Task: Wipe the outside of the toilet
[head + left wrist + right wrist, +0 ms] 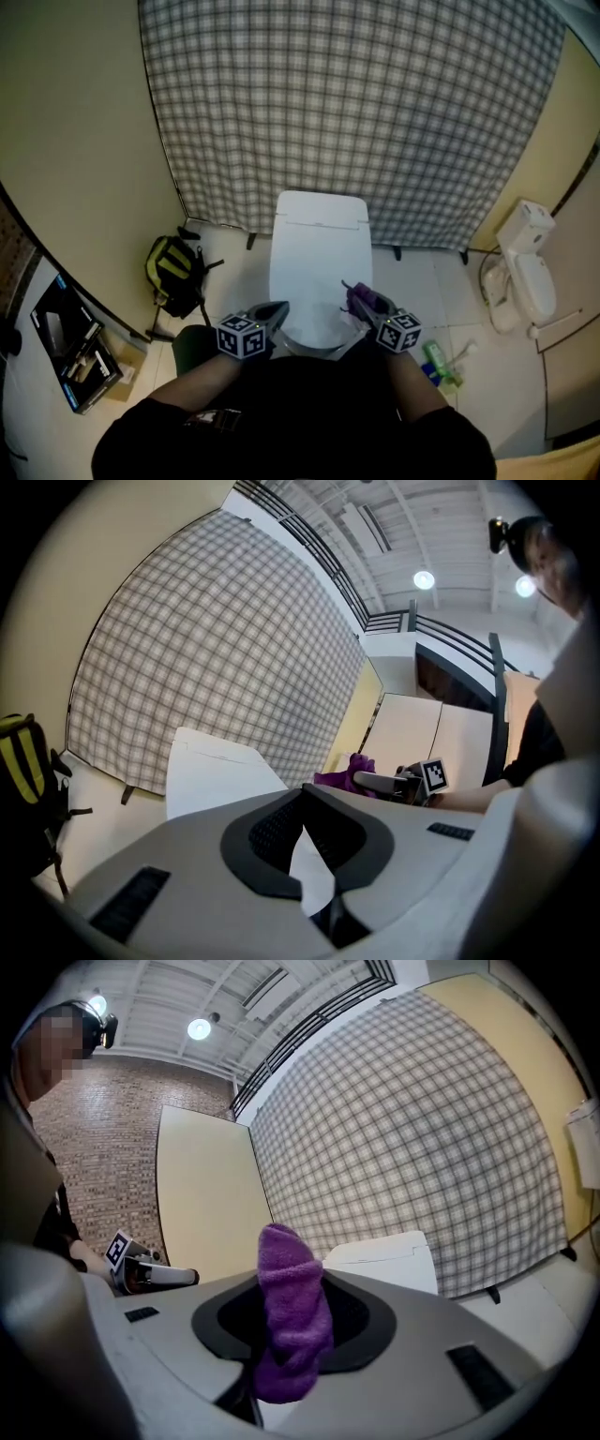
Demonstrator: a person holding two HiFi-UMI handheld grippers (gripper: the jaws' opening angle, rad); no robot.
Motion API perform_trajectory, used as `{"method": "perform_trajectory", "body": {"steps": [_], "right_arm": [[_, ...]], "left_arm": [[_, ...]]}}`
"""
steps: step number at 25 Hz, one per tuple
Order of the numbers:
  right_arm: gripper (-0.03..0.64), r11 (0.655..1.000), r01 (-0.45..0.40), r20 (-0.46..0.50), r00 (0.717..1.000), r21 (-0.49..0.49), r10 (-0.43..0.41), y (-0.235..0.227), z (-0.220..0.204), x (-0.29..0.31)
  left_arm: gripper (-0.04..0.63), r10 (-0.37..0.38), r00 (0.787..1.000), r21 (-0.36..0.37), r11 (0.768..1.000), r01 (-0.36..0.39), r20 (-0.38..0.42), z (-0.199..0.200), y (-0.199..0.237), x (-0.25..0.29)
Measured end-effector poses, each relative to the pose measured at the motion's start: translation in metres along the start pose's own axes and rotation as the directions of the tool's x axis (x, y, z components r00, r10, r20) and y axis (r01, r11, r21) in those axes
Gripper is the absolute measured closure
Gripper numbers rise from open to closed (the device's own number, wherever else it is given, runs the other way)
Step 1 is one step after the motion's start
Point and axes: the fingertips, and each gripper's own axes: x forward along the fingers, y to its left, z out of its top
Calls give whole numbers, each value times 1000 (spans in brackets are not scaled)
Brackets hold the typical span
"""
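Your tongs: two, left tongs and right tongs.
White porcelain toilets: two, near toilet ahead, far toilet rightward.
Purple fluffy cloth: one, in right tongs.
Black-and-yellow fabric backpack: one, leftward.

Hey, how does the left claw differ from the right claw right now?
The right claw is clamped on a purple cloth. The left claw holds nothing, and its jaws meet at the tips. In the head view, the left claw sits over the front left of the toilet, and the right claw sits over its front right. Both carry a marker cube and point forward over the closed lid.
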Motion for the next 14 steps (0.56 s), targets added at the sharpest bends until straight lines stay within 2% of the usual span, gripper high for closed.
{"method": "perform_trajectory", "body": {"steps": [7,14], "right_arm": [[486,1000,-5,3,1000,-17,6,5,-6,7],[486,1000,-12,-41,999,-11,12,0,-3,11]], "left_arm": [[598,-10,1000,17,1000,9,18,-1,1,-3],[598,-5,1000,1,1000,5,-8,2,2,5]]}}
